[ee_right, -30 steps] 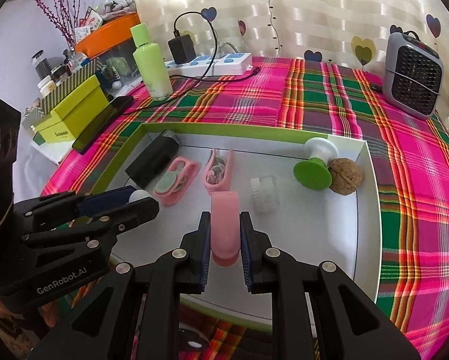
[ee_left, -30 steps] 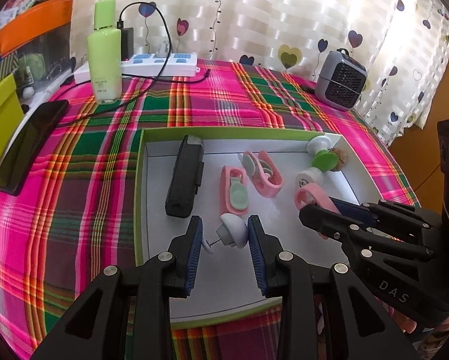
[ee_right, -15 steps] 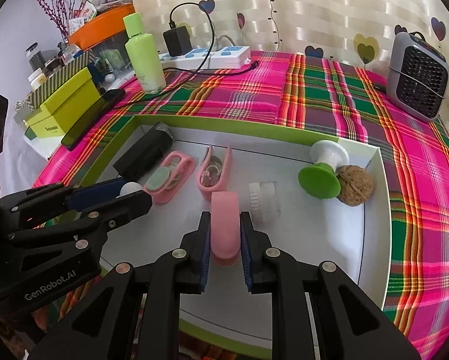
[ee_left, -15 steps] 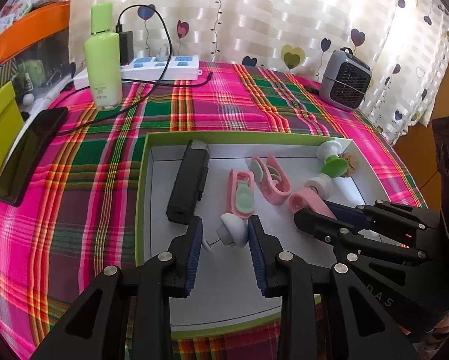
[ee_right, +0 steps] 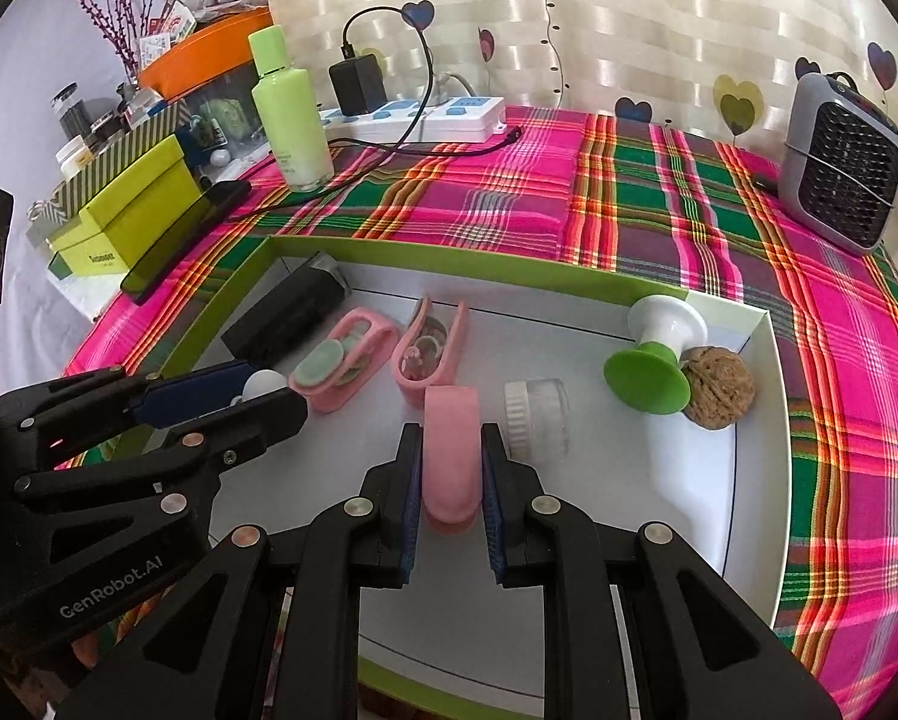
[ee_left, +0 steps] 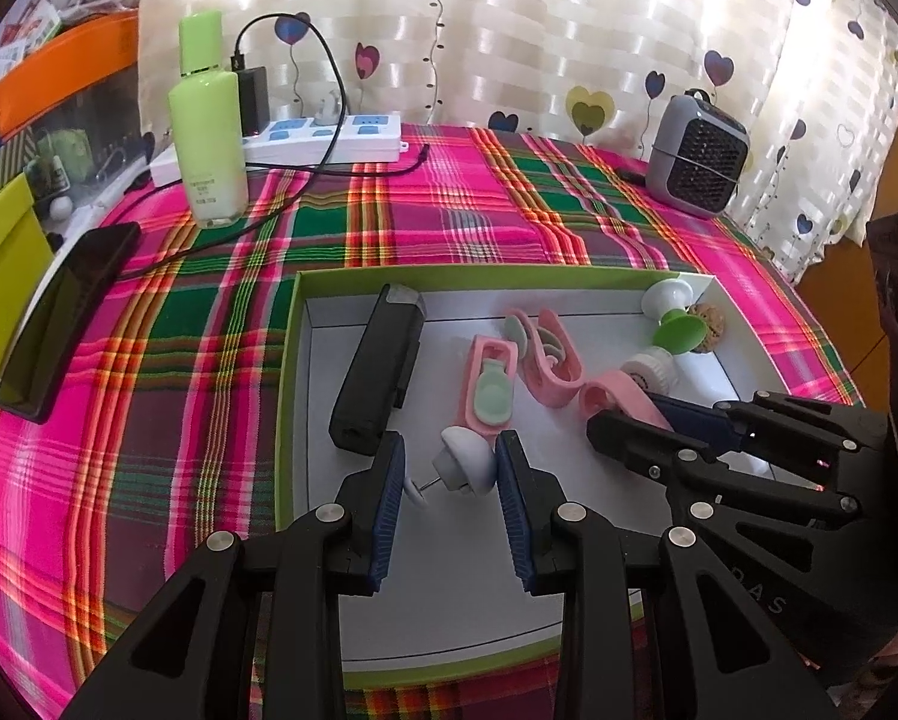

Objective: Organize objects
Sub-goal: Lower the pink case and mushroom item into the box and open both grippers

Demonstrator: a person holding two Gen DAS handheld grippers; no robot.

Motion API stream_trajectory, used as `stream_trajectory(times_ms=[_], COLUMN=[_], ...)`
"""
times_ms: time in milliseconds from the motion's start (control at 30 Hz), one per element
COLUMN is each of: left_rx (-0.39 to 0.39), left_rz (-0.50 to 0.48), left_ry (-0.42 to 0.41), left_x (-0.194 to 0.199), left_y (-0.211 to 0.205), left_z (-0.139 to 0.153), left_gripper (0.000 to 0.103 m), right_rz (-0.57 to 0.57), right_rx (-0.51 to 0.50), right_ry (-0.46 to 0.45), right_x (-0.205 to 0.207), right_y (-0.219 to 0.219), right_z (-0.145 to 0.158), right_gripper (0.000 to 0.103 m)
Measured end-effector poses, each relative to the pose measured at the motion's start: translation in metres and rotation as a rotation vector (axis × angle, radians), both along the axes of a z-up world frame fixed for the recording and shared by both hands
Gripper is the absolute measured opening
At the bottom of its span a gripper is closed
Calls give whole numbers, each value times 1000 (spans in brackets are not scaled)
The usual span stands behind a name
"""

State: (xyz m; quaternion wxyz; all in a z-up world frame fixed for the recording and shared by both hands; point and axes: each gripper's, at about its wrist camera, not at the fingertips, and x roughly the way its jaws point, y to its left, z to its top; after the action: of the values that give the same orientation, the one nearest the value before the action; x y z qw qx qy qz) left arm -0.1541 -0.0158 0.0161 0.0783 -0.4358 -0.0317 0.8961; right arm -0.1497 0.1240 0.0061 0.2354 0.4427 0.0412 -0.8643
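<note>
Both fingers pairs clamp: white knob point(ee_left: 467, 468), pink clip point(ee_right: 451, 450).

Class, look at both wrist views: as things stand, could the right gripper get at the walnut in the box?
Probably not yet: the right gripper is shut on a pink clip, so its jaws are occupied. The path to the walnut otherwise looks open, with only the green-based stand beside it.

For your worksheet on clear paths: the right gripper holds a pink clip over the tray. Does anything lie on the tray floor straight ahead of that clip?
Yes. A pink holder lies just beyond the pink clip held in the right gripper; a small clear jar sits beside it on the right.
</note>
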Motion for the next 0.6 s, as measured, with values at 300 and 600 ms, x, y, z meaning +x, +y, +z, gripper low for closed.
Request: stream_trajectory(times_ms=[300, 600], left_rx=[-6, -10], left_rz=[0, 6], left_ry=[-1, -4], left_x=[-1, 0], left_y=[0, -1], left_z=[0, 1], left_gripper=[30, 30], right_rz=[1, 5], right_rx=[3, 17], right_ry=[4, 11], right_x=[0, 1], right_y=[0, 0], right_z=[0, 0], right_gripper=[19, 19])
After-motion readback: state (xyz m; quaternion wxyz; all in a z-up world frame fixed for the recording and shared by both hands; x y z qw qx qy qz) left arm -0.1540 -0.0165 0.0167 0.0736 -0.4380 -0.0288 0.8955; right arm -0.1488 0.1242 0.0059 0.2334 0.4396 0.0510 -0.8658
